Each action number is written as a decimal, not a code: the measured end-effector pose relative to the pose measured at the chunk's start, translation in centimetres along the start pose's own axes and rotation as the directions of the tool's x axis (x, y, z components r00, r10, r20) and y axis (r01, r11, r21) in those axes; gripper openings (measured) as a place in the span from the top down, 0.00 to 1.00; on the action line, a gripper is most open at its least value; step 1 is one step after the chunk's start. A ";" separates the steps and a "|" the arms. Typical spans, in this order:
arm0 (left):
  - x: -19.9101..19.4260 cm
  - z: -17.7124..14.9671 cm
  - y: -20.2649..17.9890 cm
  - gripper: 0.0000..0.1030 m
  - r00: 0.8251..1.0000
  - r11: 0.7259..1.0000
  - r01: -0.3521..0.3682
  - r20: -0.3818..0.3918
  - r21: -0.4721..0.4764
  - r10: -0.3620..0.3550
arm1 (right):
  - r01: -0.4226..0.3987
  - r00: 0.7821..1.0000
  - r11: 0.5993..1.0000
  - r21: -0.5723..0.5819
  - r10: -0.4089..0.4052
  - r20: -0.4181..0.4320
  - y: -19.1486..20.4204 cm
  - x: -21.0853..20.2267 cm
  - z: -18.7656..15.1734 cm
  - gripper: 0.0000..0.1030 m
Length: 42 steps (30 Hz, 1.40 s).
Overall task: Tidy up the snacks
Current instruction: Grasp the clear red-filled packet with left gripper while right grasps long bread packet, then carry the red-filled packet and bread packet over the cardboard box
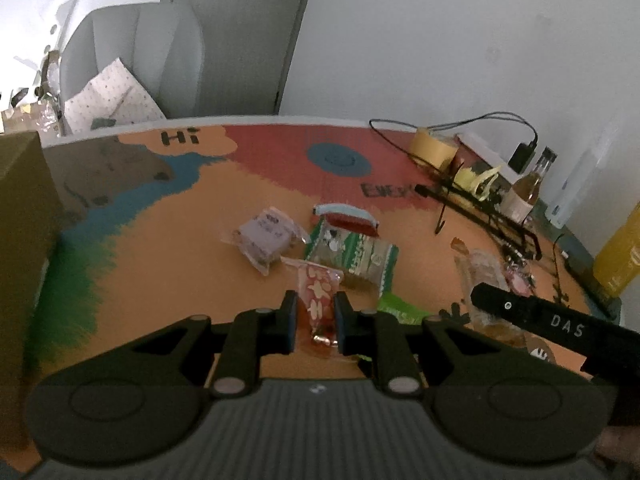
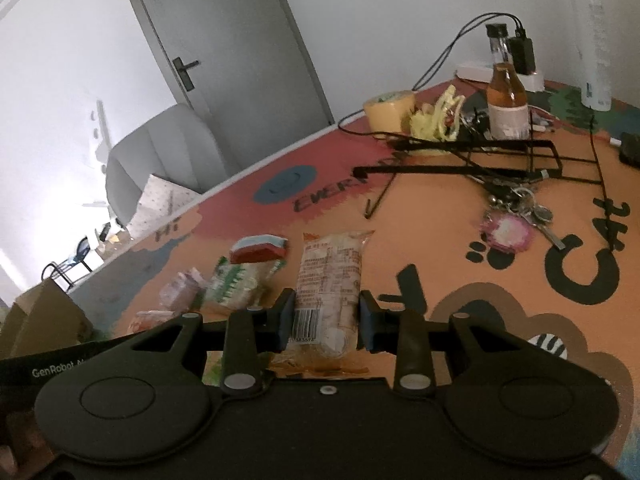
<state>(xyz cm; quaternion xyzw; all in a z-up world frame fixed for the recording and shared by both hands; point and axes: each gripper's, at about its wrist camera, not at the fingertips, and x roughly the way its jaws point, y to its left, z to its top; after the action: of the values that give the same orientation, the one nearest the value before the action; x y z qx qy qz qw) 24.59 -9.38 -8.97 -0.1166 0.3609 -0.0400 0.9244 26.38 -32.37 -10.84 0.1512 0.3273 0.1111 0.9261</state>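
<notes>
while the left tongs (image 1: 315, 322) pinch a red snack packet (image 1: 318, 300) nearly shut, the right tongs (image 2: 327, 318) clamp a clear bun packet (image 2: 330, 280). both packets hang over the counter (image 1: 180, 264), with other snacks (image 1: 352, 250) at twelve o'clock. slippery film could slide free, since each grip catches only one end.

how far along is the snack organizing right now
Early. Nothing looks sorted yet. In hand: the left gripper is shut on a red snack packet, the right gripper on a clear orange-printed snack pack. Left on the table: a purple packet, a green packet and a red-and-blue one.
</notes>
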 end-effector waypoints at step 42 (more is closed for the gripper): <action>-11.1 3.1 13.0 0.83 0.967 0.977 -0.154 0.181 -0.150 0.180 | -0.245 0.969 0.952 -0.184 0.247 -0.014 16.9 -0.2 -0.1 0.69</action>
<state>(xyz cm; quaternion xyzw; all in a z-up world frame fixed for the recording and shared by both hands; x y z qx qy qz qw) 18.34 5.59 -2.67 -0.1512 0.2796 0.0741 0.9452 24.32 -16.69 -4.86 0.1048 0.2900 0.2548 0.9165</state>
